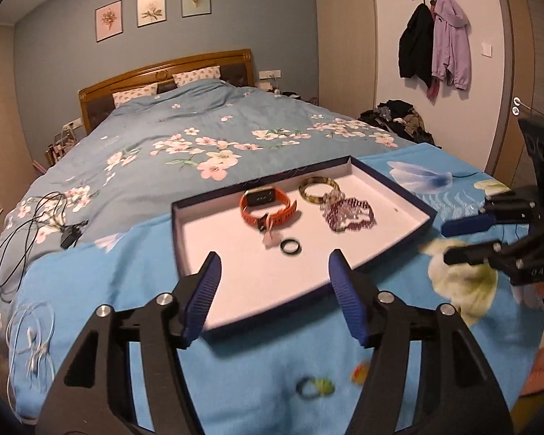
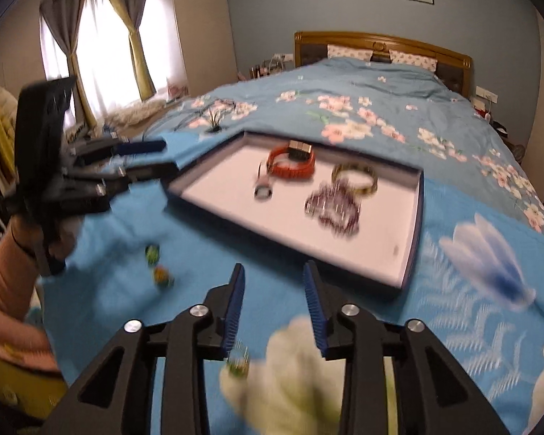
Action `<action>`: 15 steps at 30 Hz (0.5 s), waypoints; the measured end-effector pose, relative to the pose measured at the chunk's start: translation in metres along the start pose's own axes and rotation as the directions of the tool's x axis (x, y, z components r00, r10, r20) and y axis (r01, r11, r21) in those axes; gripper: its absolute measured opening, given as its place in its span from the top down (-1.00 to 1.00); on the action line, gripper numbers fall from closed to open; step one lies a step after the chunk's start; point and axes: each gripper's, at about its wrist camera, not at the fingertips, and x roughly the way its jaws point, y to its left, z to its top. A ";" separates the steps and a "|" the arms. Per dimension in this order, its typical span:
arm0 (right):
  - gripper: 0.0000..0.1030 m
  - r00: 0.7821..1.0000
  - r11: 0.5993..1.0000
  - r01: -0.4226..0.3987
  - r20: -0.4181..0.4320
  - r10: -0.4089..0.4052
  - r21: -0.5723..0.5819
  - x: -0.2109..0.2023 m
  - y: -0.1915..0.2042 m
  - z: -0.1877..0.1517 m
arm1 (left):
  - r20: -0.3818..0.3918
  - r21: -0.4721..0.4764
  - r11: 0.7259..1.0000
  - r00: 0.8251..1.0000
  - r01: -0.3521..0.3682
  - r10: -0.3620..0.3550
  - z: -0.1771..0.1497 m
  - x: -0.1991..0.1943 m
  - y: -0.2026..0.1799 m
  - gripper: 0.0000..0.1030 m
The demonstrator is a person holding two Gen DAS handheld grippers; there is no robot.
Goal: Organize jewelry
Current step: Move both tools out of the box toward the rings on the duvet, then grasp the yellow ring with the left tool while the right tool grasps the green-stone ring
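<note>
Three small pieces lay loose on the blue cloth [image 1: 90,290] over the foot of the bed, outside the tray [image 1: 235,308]: in the left wrist view a dark ring [image 1: 305,388] touching a green-stoned ring [image 1: 324,387], and an orange-stoned piece [image 1: 359,377] just beside them, all blurred. Inside the tray sat the orange watch [image 1: 272,210], an amber bangle [image 1: 317,188], the purple bead bracelets [image 1: 348,214] and a black ring [image 1: 291,246]. My left hand-held gripper [image 1: 275,301] hung released, jaws wide apart, over the tray's near edge; the loose rings lay nearer me than its fingertips, below and a little right of its centreline, between the two finger arms. My right hand-held gripper [image 2: 273,311] was also released, jaws parted less widely, nothing between them. From its camera the green piece [image 2: 152,253] and orange piece [image 2: 162,276] lay ahead and well to its left, toward my left hand-held gripper [image 2: 163,159]; one more small greenish piece [image 2: 237,364] sat just under its left finger, too blurred to name. Judgement: the left side was nearer the paired rings and would need to draw back and drop, not reach forward. The rings had no long axis to speak of, so jaw angle mattered little; lying flat on soft cloth, they risked being pressed in rather than caught.
</note>
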 end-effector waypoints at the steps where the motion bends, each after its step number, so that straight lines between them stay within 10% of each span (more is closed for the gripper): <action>1: 0.36 1.000 1.000 -0.001 -0.013 0.001 0.001 0.000 0.003 -0.006 | -0.001 -0.002 1.000 1.000 0.004 -0.004 -0.006 -0.006 0.000 -0.23; 15: 0.34 0.997 0.999 0.016 -0.082 -0.013 0.028 0.006 0.018 -0.049 | -0.049 0.069 0.992 0.994 0.102 -0.098 -0.062 -0.041 -0.043 -0.27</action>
